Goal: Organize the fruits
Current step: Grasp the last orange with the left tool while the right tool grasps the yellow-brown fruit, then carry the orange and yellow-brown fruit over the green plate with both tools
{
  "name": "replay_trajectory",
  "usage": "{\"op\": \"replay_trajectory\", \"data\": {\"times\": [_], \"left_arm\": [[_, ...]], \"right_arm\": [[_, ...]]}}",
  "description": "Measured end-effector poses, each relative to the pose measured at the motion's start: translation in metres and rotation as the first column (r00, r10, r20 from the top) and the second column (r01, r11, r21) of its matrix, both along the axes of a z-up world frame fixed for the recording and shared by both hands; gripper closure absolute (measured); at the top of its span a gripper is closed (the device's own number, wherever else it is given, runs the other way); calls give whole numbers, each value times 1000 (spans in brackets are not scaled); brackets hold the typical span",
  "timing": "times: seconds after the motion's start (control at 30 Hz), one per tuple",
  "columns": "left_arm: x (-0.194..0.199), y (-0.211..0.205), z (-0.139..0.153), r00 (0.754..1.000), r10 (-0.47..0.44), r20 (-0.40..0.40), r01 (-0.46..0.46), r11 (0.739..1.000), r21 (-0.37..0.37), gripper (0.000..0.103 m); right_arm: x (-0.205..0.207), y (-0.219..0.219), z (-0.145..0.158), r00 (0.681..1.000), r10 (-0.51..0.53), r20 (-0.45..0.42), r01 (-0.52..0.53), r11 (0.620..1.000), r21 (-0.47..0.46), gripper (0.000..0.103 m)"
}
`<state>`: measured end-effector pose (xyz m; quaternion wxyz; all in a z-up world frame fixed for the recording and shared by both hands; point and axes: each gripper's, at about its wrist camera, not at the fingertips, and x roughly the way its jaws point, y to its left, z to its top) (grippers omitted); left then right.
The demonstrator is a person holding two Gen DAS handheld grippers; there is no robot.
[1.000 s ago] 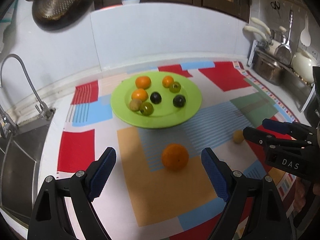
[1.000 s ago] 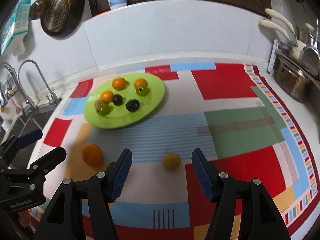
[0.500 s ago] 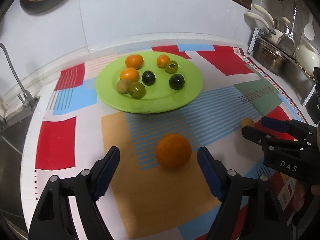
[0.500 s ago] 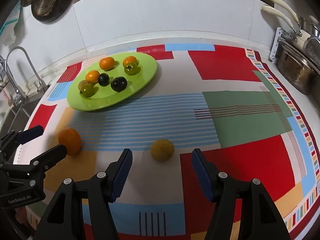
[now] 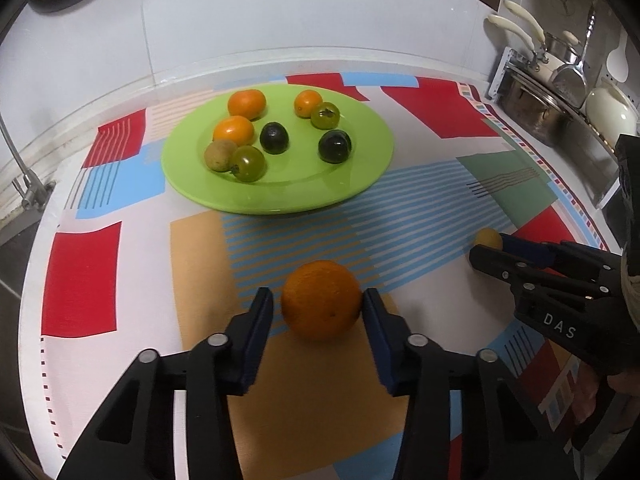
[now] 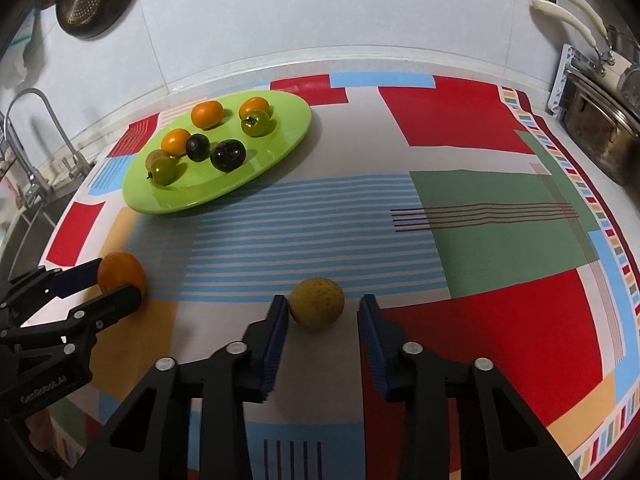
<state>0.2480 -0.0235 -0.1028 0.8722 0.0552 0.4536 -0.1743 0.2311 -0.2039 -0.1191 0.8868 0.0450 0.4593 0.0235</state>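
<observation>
While both grippers sit low over the counter, the biggest thing here is the cloth (image 5: pixel 80 272), a bright one with red, blue, green and tan blocks and thin blue stripes, spread flat under everything. Next in size is the green plate (image 5: pixel 360 168), which rests on the far left part of the cloth, close to the white wall. On the plate lie three small oranges, two green tomatoes, two dark round fruits and one brown fruit, some touching and some apart. At the far right edge stand some pots (image 5: pixel 536 116) on a rack, and a tap (image 6: pixel 44 136) rises at the far left. The left gripper (image 5: pixel 318 306) has its two blue pads on either side of the orange (image 5: pixel 320 300), which sits on the cloth near the plate, on the tan block. The right pad looks like it touches the peel; the left pad is just beside it with a thin gap, so the jaws are nearly closed on the orange but not yet squeezing it. The right gripper (image 6: pixel 323 312) is spread around the yellow fruit (image 6: pixel 317 302), which sits on the cloth where the blue stripes end, well apart from the plate. Its left pad is just beside the fruit, and its right pad stands a little off with cloth showing between. Both fruits rest on the cloth.
</observation>
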Motion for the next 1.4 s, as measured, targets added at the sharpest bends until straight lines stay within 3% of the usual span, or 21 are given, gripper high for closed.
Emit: {"op": "replay_trajectory", "data": {"times": [0.63, 1.4], "left_arm": [[-17, -4, 24, 998, -9, 62, 9, 1000, 2, 63], [-13, 11, 81, 979, 20, 204, -15, 1000, -24, 63]], "right_arm": [[-17, 7, 22, 997, 53, 59, -54, 998, 19, 74], [-5, 28, 83, 964, 149, 218, -161, 986, 36, 74]]}}
